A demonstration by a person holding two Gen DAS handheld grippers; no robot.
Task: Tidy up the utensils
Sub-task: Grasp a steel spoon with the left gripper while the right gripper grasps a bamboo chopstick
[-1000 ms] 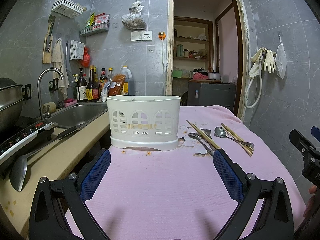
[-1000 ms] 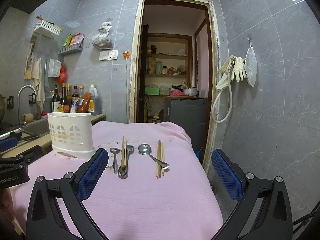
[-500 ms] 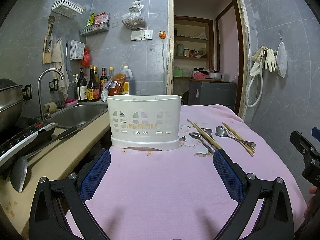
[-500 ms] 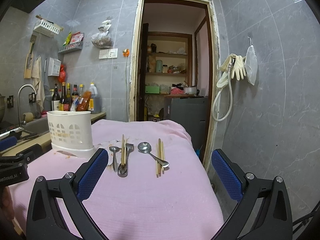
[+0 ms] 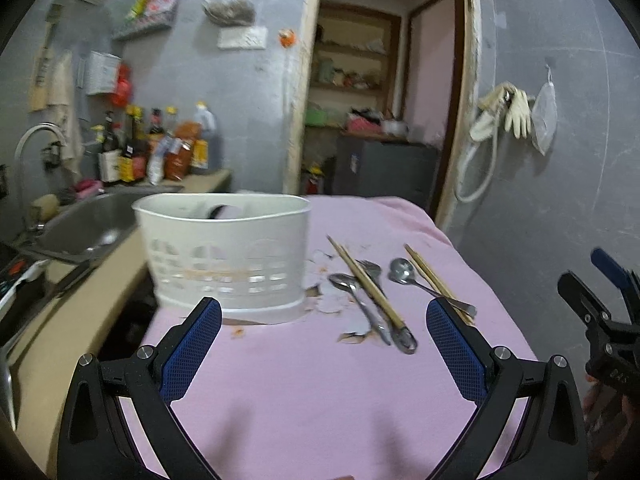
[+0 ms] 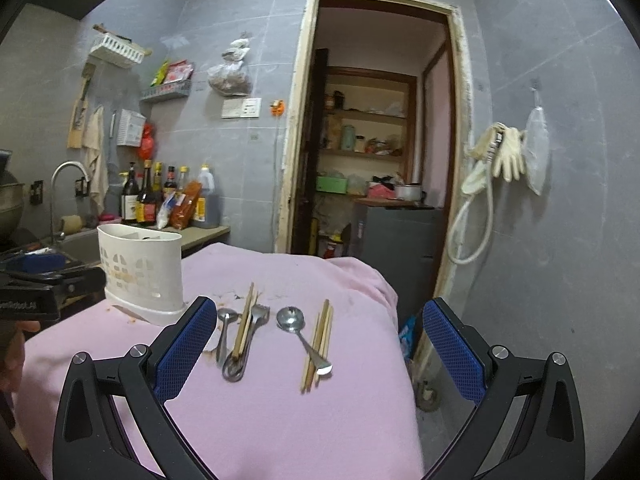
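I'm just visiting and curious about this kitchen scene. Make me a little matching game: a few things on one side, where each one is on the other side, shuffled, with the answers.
Things:
1. white utensil caddy
2. rubber gloves
3. larger spoon
4. sauce bottles

Places:
A. lying on the pink cloth, right beside a pair of chopsticks
B. on the counter against the tiled wall, past the sink
C. hanging on the wall to the right of the doorway
D. standing upright at the left edge of the pink cloth

Pairs: 1-D, 2-C, 3-A, 4-B
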